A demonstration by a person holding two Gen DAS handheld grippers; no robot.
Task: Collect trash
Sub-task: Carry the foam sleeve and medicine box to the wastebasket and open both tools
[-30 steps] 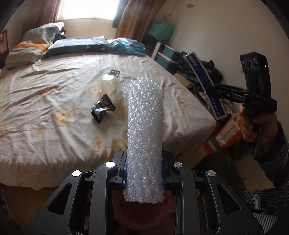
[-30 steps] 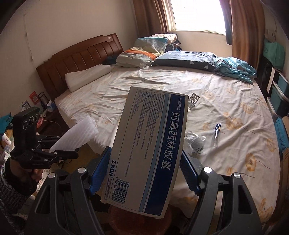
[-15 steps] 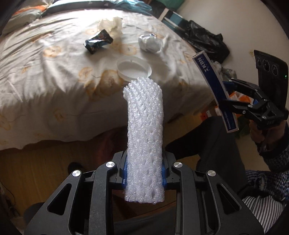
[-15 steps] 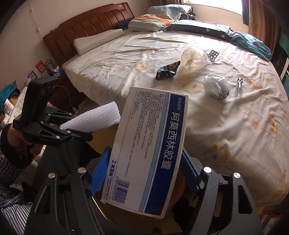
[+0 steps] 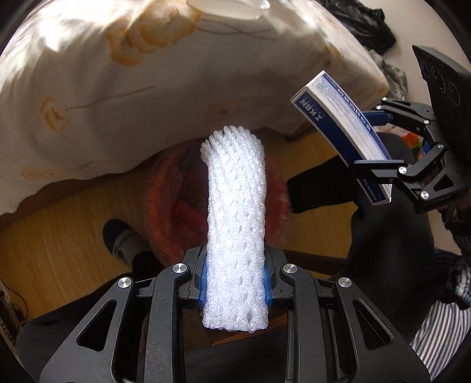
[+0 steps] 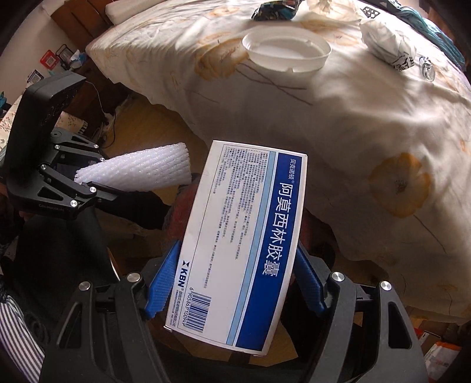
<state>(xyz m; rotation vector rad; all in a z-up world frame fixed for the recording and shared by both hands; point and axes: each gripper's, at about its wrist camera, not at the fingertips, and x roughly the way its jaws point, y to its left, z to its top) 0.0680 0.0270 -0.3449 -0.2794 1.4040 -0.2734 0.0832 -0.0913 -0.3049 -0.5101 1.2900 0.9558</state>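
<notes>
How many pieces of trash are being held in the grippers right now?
2. The white foam net sleeve is clamped in the left gripper; the blue-and-white medicine box is clamped in the right gripper. More trash lies on the bed.

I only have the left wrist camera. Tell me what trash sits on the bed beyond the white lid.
Observer: A crumpled white paper wad lies on the bed, to the right of the white lid.
Operator: Keep going. Name anything farther back.
Observer: A dark crumpled snack wrapper lies just beyond the lid.
Operator: Now report how the box is gripped.
Observer: The right gripper clamps the medicine box with its blue pads on the two long edges, near the barcode end.
</notes>
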